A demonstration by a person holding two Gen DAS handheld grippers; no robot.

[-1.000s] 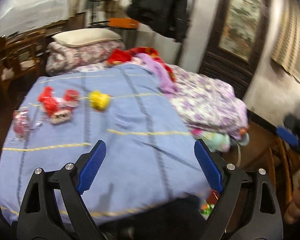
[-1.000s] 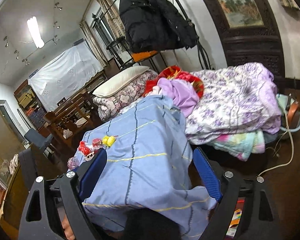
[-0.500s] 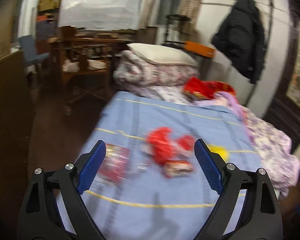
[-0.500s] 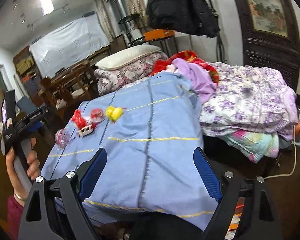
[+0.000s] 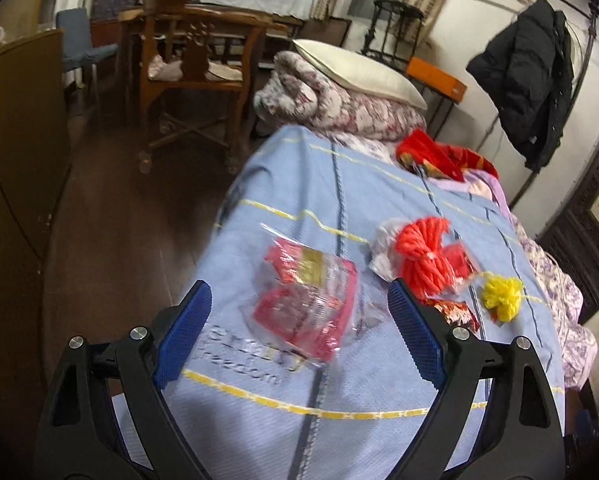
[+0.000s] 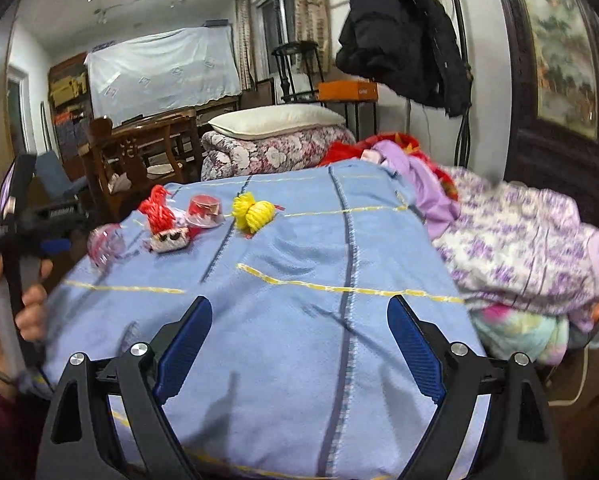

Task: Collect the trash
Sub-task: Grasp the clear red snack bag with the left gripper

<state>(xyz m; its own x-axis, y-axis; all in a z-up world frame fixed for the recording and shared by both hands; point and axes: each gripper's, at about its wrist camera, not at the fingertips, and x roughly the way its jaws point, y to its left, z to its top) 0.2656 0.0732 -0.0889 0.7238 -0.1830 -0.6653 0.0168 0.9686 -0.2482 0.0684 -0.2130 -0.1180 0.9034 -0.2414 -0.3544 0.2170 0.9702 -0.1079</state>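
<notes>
Trash lies on a blue blanket (image 5: 339, 380) spread over a bed. A clear plastic wrapper with red print (image 5: 305, 304) sits just ahead of my left gripper (image 5: 299, 312), between the lines of its open jaws, not touched. Beside it are a red yarn bundle (image 5: 423, 252), a small red snack packet (image 5: 453, 312) and a yellow yarn bundle (image 5: 501, 296). In the right wrist view the same red yarn (image 6: 159, 208), a red-lidded plastic cup (image 6: 205, 210), yellow yarn (image 6: 253, 212) and wrapper (image 6: 105, 244) lie far ahead. My right gripper (image 6: 299, 344) is open over bare blanket.
A hand (image 6: 3, 280) holds the left gripper at the bed's left edge. Folded floral quilts and a pillow (image 5: 355, 72) lie at the bed's head, a purple floral duvet (image 6: 527, 240) at the right. A wooden chair (image 5: 191, 76) stands on the dark floor to the left.
The left gripper swung left across the bed and moved down toward the wrapper, which now sits between its jaws' lines. The right gripper lowered toward the blanket's near end. Both stayed open.
</notes>
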